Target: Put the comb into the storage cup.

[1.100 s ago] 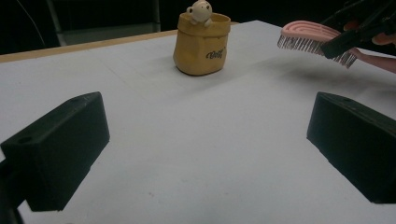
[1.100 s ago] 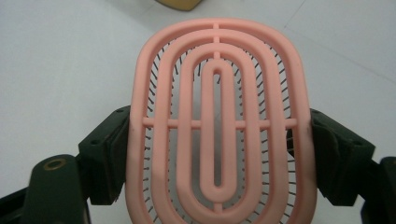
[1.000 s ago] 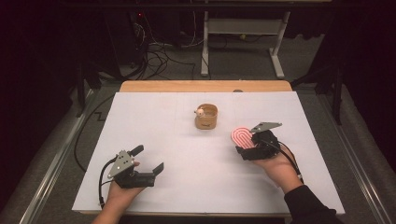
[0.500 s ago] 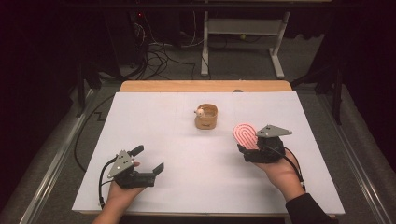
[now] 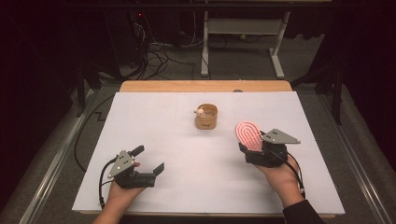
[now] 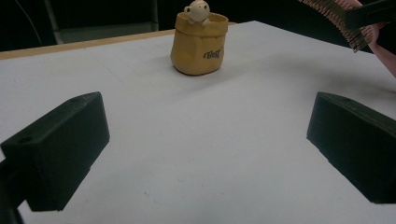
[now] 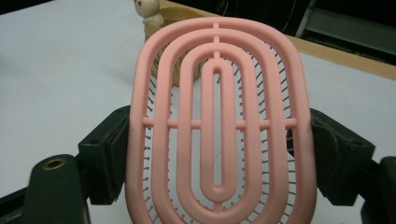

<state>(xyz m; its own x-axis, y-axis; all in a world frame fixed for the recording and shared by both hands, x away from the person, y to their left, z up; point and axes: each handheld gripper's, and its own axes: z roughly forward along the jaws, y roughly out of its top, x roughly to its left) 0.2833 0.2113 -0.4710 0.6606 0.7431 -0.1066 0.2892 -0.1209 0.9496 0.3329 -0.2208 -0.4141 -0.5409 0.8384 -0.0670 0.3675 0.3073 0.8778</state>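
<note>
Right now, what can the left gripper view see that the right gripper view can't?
The left gripper view has the left gripper with open, empty jaws, the lettering on the yellow pot, and the brush's bristle tips from the side. The right gripper view has the pink brush up close, its looped back clamped at both edges by the right gripper. Both take in the pot, its little figure and the white table.

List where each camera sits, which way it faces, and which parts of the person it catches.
High view: above the near table edge, looking forward and down; both hands, left gripper, right gripper clamping the pink hairbrush.
Left gripper view: rides the open left gripper, facing the yellow pot.
Right gripper view: along its jaws, brush between.
All three share pot and brush.
</note>
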